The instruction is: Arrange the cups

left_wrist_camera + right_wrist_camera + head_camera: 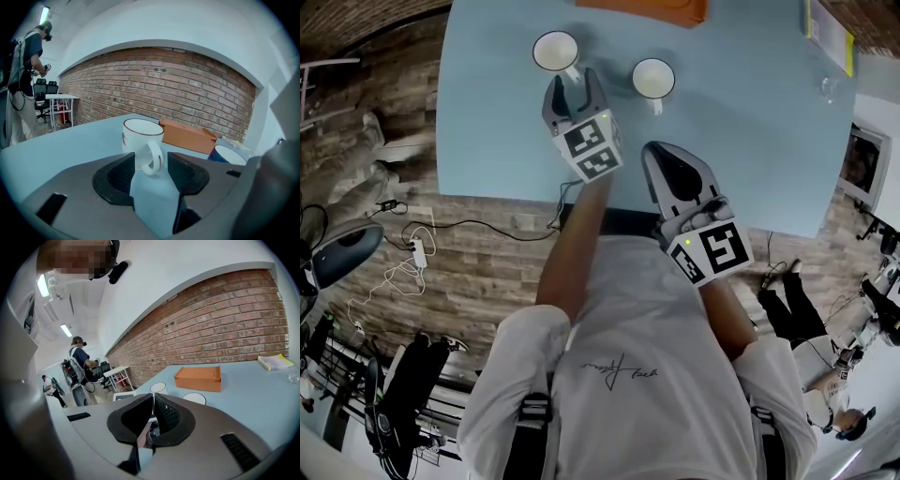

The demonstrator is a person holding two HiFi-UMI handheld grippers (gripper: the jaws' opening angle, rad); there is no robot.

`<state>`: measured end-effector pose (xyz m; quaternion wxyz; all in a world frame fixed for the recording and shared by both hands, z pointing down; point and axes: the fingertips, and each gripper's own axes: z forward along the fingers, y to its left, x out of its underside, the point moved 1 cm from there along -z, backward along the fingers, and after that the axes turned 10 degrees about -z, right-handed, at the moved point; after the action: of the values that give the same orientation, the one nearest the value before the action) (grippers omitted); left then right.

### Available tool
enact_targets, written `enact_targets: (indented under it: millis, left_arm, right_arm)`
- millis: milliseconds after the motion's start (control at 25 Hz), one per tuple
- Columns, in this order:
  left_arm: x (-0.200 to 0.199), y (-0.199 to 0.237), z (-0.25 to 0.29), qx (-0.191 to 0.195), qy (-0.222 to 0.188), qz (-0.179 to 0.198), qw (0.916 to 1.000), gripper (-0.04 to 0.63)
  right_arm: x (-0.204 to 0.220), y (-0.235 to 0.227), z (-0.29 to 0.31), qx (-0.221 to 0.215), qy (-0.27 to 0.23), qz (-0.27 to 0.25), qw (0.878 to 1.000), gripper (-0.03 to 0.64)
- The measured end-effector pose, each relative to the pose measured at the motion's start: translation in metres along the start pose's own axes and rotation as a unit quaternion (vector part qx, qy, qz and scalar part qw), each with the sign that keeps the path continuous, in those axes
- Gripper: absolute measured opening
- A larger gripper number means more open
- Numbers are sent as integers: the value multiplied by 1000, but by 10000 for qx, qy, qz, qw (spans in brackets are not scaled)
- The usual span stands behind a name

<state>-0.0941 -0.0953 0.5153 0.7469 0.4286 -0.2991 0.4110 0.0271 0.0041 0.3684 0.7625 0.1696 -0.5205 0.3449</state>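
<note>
Two cups stand on the light blue table [487,141]. The left one is a white cup [555,51] [140,136] with a dark rim, its handle [152,159] turned toward me. My left gripper [574,89] [151,168] is open, with that handle between its jaws and the pads apart from it. The second cup [653,79] [227,154], white inside and blue outside, stands to the right. My right gripper [661,155] [153,413] is shut and empty, over the table's near edge, behind the second cup [194,398].
An orange box [647,9] [198,378] lies at the table's far edge behind the cups. A yellow booklet [828,28] and a small glass [830,89] sit at the far right. Cables and equipment lie on the wooden floor [375,187] to the left.
</note>
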Motion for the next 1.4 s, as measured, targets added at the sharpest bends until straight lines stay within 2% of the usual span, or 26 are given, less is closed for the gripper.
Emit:
enact_targets:
  millis: [360, 560, 800, 1200, 1400]
  left_arm:
    - [-1, 12, 10, -197, -104, 101, 9997, 198]
    - [-4, 18, 9, -150, -124, 239, 9995, 198]
    - [-6, 21, 9, -62, -208, 577, 9981, 196]
    - [-11, 35, 4, 9, -259, 789, 9965, 187]
    - [-13, 42, 3, 285, -263, 878, 9954, 184]
  right_arm:
    - [7, -1, 5, -33, 123, -9, 9999, 21]
    - [8, -1, 4, 6, 127, 35, 9999, 21]
    - [15, -3, 1, 6, 161, 56, 9999, 21]
    - [15, -2, 4, -43, 157, 64, 9998, 21]
    - [14, -4, 4, -33, 159, 65, 9998, 21]
